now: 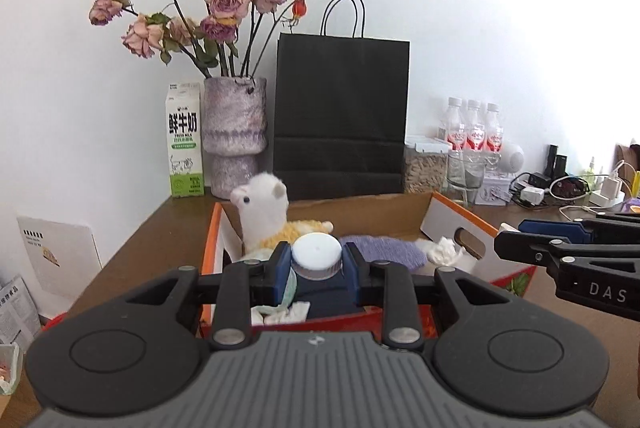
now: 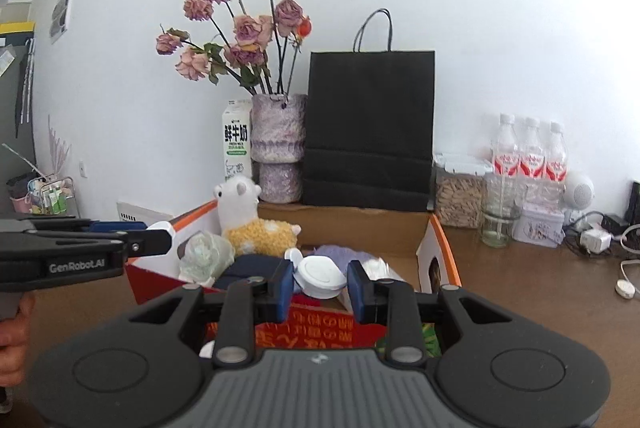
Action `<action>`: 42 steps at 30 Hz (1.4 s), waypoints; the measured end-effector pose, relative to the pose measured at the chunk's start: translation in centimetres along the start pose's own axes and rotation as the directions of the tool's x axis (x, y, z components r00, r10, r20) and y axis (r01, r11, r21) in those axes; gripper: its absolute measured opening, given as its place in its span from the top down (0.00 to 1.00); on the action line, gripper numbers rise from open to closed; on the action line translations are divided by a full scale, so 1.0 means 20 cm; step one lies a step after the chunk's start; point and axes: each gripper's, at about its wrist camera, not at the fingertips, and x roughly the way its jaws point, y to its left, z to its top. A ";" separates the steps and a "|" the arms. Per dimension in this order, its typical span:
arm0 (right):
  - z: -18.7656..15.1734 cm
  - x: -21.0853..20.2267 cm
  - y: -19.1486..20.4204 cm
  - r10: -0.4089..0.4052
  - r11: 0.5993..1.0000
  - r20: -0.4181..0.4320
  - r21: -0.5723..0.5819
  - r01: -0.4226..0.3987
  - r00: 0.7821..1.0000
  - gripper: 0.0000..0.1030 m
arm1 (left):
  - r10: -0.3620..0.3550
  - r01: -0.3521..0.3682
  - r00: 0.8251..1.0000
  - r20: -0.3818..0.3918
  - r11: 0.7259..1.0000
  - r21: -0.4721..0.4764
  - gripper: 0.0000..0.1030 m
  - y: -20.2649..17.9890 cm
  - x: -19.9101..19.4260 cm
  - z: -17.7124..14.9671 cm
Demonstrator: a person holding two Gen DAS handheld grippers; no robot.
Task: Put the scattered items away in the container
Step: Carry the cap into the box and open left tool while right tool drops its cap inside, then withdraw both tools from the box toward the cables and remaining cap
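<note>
An open cardboard box with orange rims and a red front stands on the brown table; it also shows in the right wrist view. Inside lie a white and yellow alpaca plush, a purple cloth and crumpled tissue. My left gripper is shut on a dark bottle with a white cap, held over the box's front. My right gripper is open above the box, with a white cap lying between its fingers, apart from both pads.
Behind the box stand a milk carton, a vase of dried roses, a black paper bag, a jar of grain and three water bottles. Chargers and cables clutter the right side.
</note>
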 end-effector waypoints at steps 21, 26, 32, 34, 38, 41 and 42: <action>-0.03 0.43 -0.05 -0.009 0.998 -0.057 0.061 0.013 0.998 0.73 | 0.060 -0.060 0.998 0.032 0.998 0.008 0.72 0.02 0.31 -0.08; -0.04 0.44 -0.04 -0.007 0.999 -0.077 0.048 0.011 0.997 0.73 | 0.055 -0.056 0.998 0.029 0.998 0.016 0.72 0.02 0.31 -0.08; -0.05 0.42 -0.03 -0.053 0.997 -0.056 0.046 0.056 0.997 0.07 | 0.167 -0.168 0.984 0.060 0.986 0.016 0.03 0.02 0.29 -0.08; -0.04 0.42 -0.05 -0.051 0.997 -0.061 0.056 0.055 0.997 0.05 | 0.189 -0.190 0.978 0.085 0.982 0.008 0.00 0.03 0.27 -0.08; -0.03 0.41 -0.05 -0.057 0.996 -0.064 0.059 0.061 0.996 0.02 | 0.171 -0.170 0.982 0.082 0.985 -0.016 0.00 0.05 0.25 -0.07; -0.04 0.41 -0.05 -0.056 0.997 -0.069 0.057 0.060 0.996 0.02 | 0.176 -0.176 0.980 0.094 0.984 -0.010 0.00 0.05 0.24 -0.07; -0.04 0.41 -0.05 -0.055 0.997 -0.069 0.056 0.059 0.996 0.02 | 0.175 -0.175 0.980 0.095 0.985 -0.012 0.00 0.05 0.23 -0.07</action>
